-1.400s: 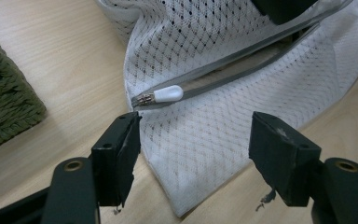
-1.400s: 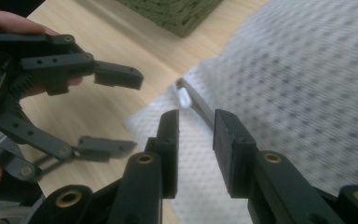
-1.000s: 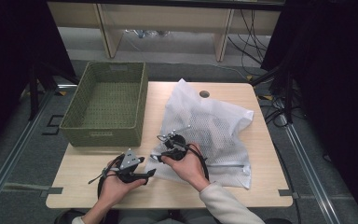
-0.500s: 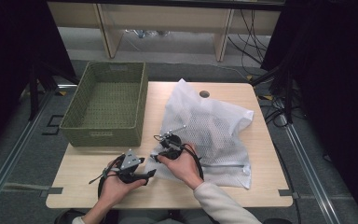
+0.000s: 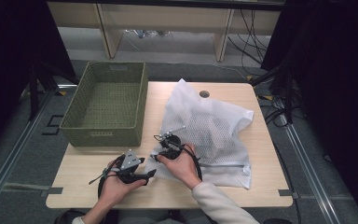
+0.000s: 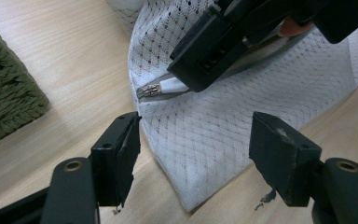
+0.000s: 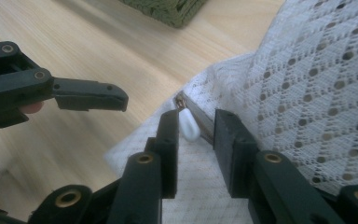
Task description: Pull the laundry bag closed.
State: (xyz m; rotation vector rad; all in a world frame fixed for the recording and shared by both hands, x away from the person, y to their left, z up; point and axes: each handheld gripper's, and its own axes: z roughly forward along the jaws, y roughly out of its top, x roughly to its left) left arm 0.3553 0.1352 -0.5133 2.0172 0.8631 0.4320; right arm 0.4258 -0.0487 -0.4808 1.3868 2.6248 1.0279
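Jaws of the right gripper (image 7: 193, 130) stand slightly apart around the white zipper pull (image 7: 188, 127) at the corner of the mesh laundry bag (image 5: 214, 126), which lies on the bench (image 5: 261, 186) beside the green basket (image 5: 107, 102); the left gripper (image 6: 193, 149) gapes open over that corner

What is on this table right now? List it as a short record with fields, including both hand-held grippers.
surface: wooden table
bag: white mesh laundry bag, lying flat on the right half of the table, dark contents inside
zipper: white pull at the bag's near left corner
basket: green woven basket, on the left
left hand-held gripper: jaws open, bag corner between them, not touching
right hand-held gripper: jaws either side of the zipper pull, a small gap left
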